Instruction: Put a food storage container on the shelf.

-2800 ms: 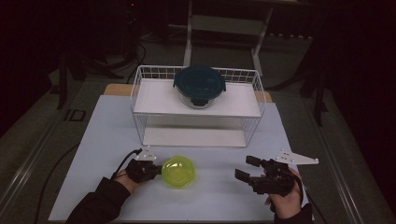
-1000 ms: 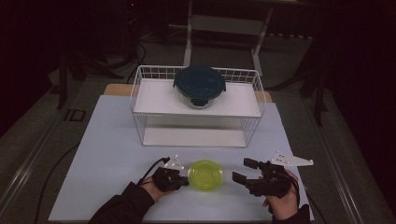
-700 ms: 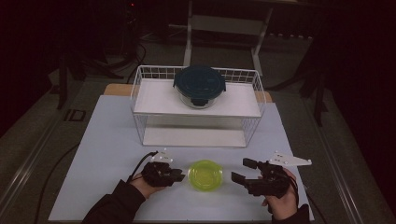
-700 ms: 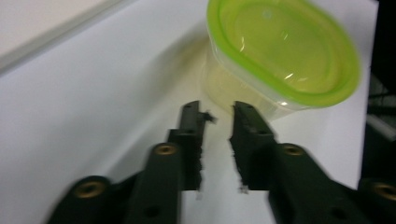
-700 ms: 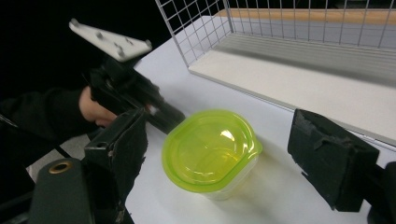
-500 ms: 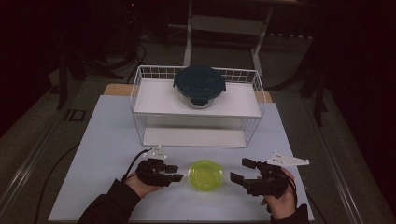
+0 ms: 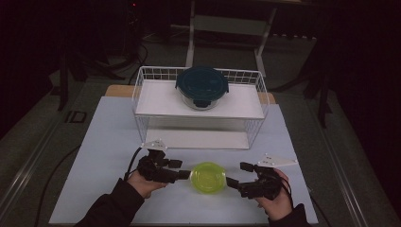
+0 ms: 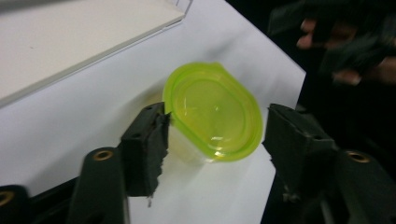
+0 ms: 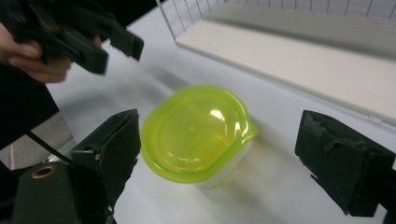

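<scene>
Both jaws of the left gripper (image 7: 182, 170) now off the green-lidded container (image 7: 207, 177).

Both black two-jaw tools, the left gripper (image 7: 183, 170) and right gripper (image 7: 235, 176), carry grey three-cornered top plates, brass-coloured screws near their worn dark pads, and trailing black cables; the person's sleeves are dark.

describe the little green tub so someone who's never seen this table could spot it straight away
On the white table, look in front of the white wire rack, near the person's edge. Between the left gripper and the right gripper stands a small clear container with a lime-green lid. The other container, with a dark teal lid, is larger and sits on the rack's top shelf.
</scene>
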